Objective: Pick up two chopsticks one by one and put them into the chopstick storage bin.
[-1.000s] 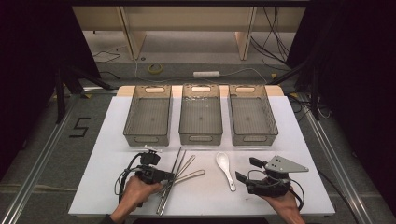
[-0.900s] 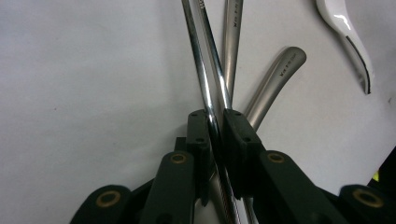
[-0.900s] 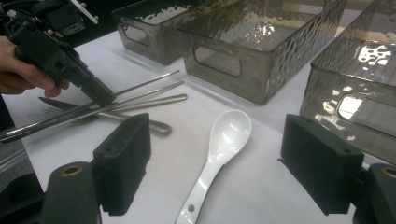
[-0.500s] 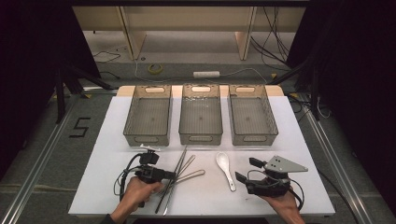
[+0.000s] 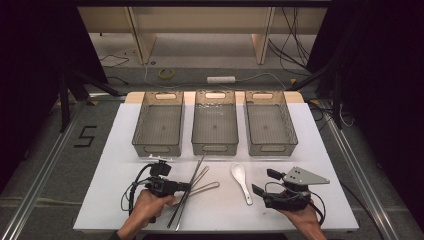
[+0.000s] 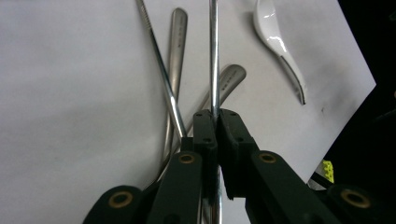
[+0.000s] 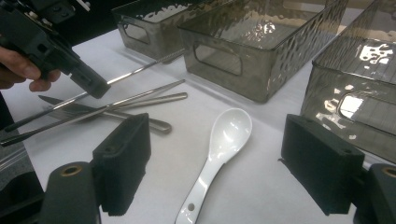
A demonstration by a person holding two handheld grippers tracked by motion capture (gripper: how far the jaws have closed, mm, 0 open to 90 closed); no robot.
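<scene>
Lab test bay, black curtains [image 5: 30, 75], floor cables [image 5: 150, 70], aluminium rails [image 5: 40, 170]

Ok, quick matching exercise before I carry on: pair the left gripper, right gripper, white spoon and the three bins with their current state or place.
Column 1:
1. left gripper
2. right gripper
3. white spoon
4. three bins

Column 2:
A. lying flat on the table between the two grippers
B. jaws open, holding nothing
C. lined up in a row at the far side, nothing in them
D. jaws shut on a thin metal rod

Pairs: 1-D, 2-B, 3-A, 4-C
</scene>
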